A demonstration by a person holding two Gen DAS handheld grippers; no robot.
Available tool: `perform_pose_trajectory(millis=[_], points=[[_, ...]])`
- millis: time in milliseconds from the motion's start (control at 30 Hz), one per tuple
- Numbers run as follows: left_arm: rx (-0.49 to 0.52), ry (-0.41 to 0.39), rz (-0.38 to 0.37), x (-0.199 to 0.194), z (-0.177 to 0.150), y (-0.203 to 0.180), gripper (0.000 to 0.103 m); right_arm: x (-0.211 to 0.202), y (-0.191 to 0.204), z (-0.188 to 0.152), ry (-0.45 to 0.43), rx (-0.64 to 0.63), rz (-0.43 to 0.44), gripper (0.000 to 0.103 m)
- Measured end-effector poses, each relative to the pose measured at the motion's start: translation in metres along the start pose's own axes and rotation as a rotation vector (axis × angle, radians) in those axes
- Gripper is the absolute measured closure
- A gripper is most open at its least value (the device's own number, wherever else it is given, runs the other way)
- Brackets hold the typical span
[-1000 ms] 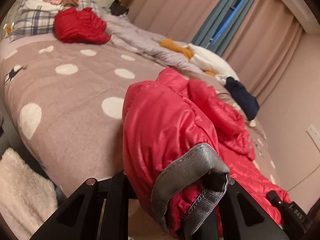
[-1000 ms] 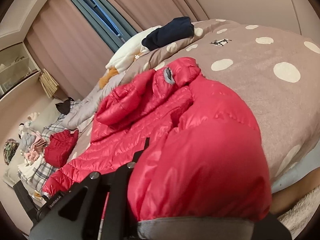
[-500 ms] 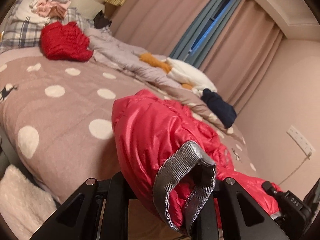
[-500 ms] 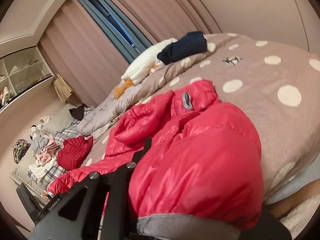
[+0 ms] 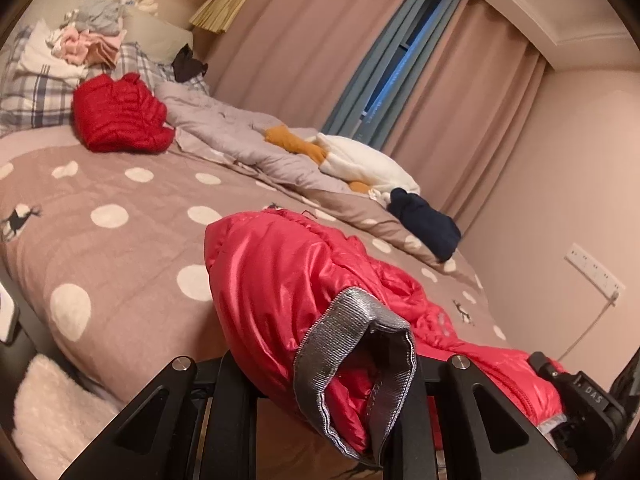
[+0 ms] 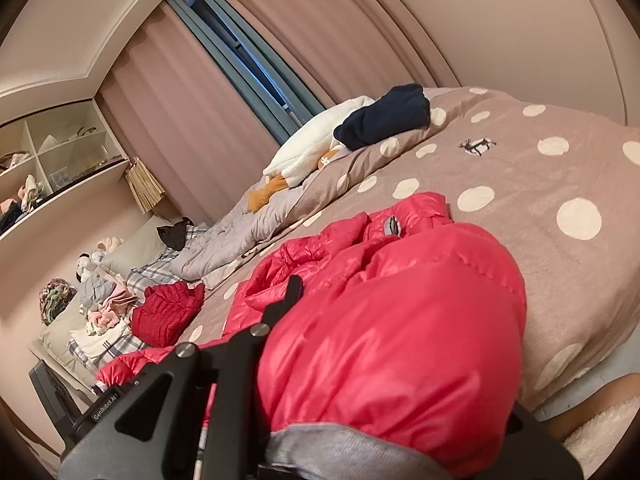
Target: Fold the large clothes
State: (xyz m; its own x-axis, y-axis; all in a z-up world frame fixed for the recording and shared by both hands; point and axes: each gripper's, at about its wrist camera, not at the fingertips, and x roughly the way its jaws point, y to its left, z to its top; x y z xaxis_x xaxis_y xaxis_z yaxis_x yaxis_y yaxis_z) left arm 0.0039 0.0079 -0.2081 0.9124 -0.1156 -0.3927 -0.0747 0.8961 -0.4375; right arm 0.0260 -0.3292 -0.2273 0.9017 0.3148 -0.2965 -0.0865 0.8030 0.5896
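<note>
Stretching crosswise between both tongs, the red jacket (image 5: 280, 280) hangs, each cuff clamped, body trailing bedward.

Down jacket (image 5: 288, 280) on bedspread (image 5: 120, 248), near edge, 6 o'clock, one sleeve cuff (image 5: 352, 364) at left gripper (image 5: 320, 420). Folded jacket (image 5: 116, 116) on bed, 11 o'clock. Plush toy (image 5: 360, 160) w/ dark garment (image 5: 424, 220) beside it, 1 o'clock. Pillows (image 5: 36, 88) behind folded jacket.

A wide bed (image 5: 120, 240) under a taupe, white-dotted blanket (image 6: 540, 184) fills the room. Pinkish curtains (image 5: 304, 52) hang floor-length beside a blue-framed window (image 6: 248, 64), and plain pink walls (image 5: 560, 200) glow in warm lamplight. White open shelves (image 6: 60, 148) sit in the corner.
</note>
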Motion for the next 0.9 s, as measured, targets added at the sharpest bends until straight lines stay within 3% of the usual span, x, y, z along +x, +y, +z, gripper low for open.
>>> perform_pose_trajectory(millis=[267,900], points=[[-0.006,-0.042,-0.025,-0.011,0.004,-0.001,0.081,-0.014,0.008,0.006,-0.024,-0.036,0.022,0.085],[0.036,-0.031,0.003,-0.017,0.002,-0.006,0.081,-0.026,0.005,0.004,-0.018,-0.028,0.025,0.085]])
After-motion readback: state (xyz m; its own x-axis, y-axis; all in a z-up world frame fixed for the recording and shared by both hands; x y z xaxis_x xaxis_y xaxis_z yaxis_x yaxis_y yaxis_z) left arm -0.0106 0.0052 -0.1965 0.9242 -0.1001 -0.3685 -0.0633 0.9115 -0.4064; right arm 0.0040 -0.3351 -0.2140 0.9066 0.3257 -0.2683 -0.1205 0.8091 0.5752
